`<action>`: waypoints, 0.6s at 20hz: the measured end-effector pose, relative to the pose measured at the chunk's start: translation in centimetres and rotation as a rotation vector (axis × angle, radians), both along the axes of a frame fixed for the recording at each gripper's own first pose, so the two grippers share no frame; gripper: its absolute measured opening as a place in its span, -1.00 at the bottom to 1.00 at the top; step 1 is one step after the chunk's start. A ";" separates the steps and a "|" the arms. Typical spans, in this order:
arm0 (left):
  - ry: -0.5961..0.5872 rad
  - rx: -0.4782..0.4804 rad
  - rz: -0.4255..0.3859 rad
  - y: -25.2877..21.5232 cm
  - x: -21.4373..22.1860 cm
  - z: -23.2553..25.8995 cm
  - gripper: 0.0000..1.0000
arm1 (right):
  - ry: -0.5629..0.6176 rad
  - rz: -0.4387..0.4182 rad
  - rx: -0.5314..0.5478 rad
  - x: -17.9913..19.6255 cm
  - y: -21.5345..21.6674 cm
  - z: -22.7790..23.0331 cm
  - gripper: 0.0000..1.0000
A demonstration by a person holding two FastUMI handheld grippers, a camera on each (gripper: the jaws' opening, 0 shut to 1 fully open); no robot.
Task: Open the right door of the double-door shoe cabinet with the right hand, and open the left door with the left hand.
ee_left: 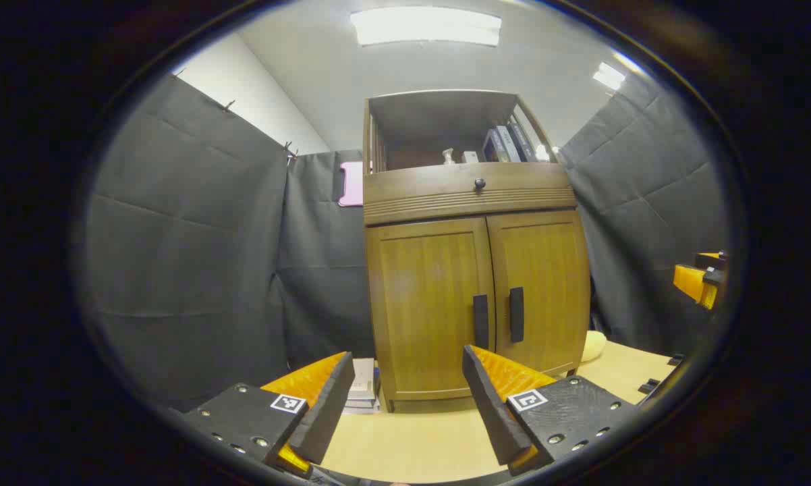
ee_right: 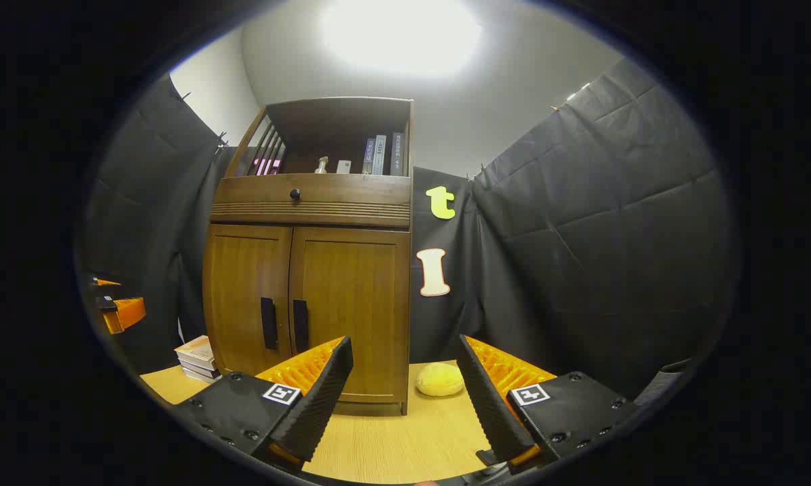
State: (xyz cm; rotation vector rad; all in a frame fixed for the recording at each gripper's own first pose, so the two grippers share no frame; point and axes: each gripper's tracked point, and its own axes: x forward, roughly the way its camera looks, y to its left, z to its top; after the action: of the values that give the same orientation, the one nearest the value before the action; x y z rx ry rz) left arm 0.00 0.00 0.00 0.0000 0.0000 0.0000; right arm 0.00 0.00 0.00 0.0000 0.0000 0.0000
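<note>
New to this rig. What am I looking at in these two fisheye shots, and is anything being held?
There is no robot arm: a person carries a two-finger gripper in each hand, and each gripper has its own forward-looking camera. The left gripper view looks past the left gripper; the right gripper view looks past the right gripper. Both have their jaws spread and hold nothing.

Ahead stands a wooden shoe cabinet on a light table. Its left door and right door are both closed, with dark handles at the middle seam. Above is a drawer with a knob and a shelf of books. Beside the cabinet lie stacked books and a yellow soft lump.
</note>
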 end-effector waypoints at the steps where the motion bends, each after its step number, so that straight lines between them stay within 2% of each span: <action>1: 0.000 0.003 0.003 0.0 -0.1 0.1 0.89 | 0.000 -0.001 0.000 -0.1 0.0 -0.1 0.93; 12: -0.004 0.007 0.012 0.1 -0.7 0.3 0.89 | 0.005 0.008 -0.001 -0.4 0.2 -0.4 0.94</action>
State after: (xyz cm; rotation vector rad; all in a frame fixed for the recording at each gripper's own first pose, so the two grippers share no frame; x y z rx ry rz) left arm -0.73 0.09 0.34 0.0066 -0.0044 0.0121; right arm -0.41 0.17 -0.35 -0.0014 0.0052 0.0082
